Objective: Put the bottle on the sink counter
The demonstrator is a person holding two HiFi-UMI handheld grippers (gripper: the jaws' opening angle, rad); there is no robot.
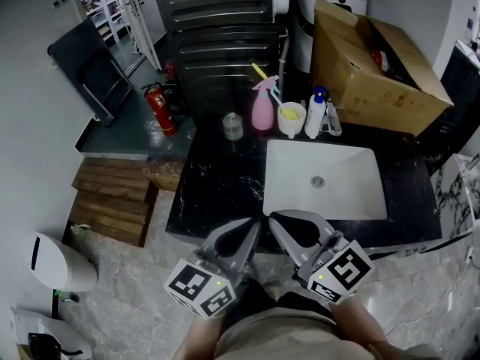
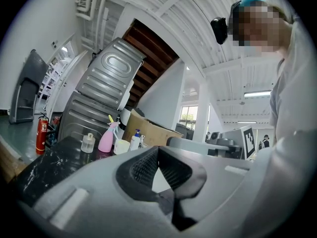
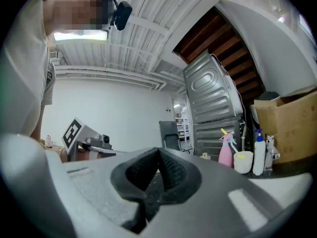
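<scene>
Three bottles stand at the back of the black sink counter [image 1: 217, 178]: a pink spray bottle [image 1: 261, 109], a white bottle with a blue pump [image 1: 316, 115] and a small clear bottle [image 1: 233, 126]. The left gripper view shows the pink spray bottle [image 2: 107, 139] and the small clear bottle [image 2: 88, 143] far ahead. My left gripper [image 1: 255, 223] and right gripper [image 1: 275, 220] hang side by side at the counter's front edge, close to my body. Both are shut with nothing between the pads [image 2: 148, 165], and neither touches any bottle.
A white basin [image 1: 322, 180] is set into the counter, with a white cup [image 1: 292, 120] behind it. A cardboard box [image 1: 371, 66] fills the back right. Left of the counter are a red fire extinguisher [image 1: 160, 109], wooden steps [image 1: 112, 201] and a white bin [image 1: 56, 261].
</scene>
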